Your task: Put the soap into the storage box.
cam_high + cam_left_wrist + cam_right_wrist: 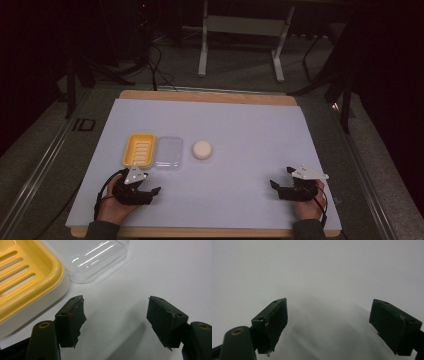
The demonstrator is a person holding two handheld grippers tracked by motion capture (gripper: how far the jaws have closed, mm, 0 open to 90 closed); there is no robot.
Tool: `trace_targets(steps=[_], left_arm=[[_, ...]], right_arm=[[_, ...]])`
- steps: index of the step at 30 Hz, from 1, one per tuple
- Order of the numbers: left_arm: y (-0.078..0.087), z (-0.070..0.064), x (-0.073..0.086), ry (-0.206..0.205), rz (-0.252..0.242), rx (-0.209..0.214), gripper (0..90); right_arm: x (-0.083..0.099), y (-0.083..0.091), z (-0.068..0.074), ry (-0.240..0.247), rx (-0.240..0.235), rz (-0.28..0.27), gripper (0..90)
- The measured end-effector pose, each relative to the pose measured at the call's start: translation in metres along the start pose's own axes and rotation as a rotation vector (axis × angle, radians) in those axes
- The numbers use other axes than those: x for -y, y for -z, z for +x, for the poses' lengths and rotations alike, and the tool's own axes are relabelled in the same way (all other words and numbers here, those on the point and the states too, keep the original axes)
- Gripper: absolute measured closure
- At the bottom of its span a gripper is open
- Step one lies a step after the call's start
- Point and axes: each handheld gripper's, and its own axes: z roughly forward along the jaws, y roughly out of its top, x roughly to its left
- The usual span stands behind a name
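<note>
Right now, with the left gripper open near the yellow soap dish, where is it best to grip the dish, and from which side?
Probably the long right rim of the yellow soap dish. This raised, rounded edge faces the left gripper, whose jaws stand wide open just short of it. Come down from above, one jaw inside the slotted tray, one outside. The clear lid lies close along that side, so the gap is narrow.
</note>
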Motion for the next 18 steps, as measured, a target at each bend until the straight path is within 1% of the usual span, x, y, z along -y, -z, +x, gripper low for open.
trace_targets(steps=[2,3,12,14,15,18], left_arm=[[0.001,0.000,-0.002,-0.005,-0.006,0.005,30.8],[0.001,0.001,-0.003,-0.012,-0.012,0.016,30.9],[0.002,0.001,-0.011,-0.047,-0.004,0.028,30.9],[0.002,0.002,-0.012,-0.050,-0.005,0.036,30.7],[0.002,0.003,-0.015,-0.049,-0.005,0.050,30.4],[0.002,0.004,-0.019,-0.056,-0.008,0.059,30.5]], right_arm=[[0.000,0.001,0.000,0.000,0.006,-0.006,15.0],[0.000,0.001,0.000,-0.002,0.007,-0.008,15.0],[0.001,0.001,0.001,0.005,0.012,-0.013,15.0],[0.001,0.001,0.001,0.005,0.012,-0.013,15.0],[0.001,0.001,0.001,0.005,0.012,-0.017,15.0],[0.001,0.002,0.000,0.004,0.010,-0.020,15.0]])
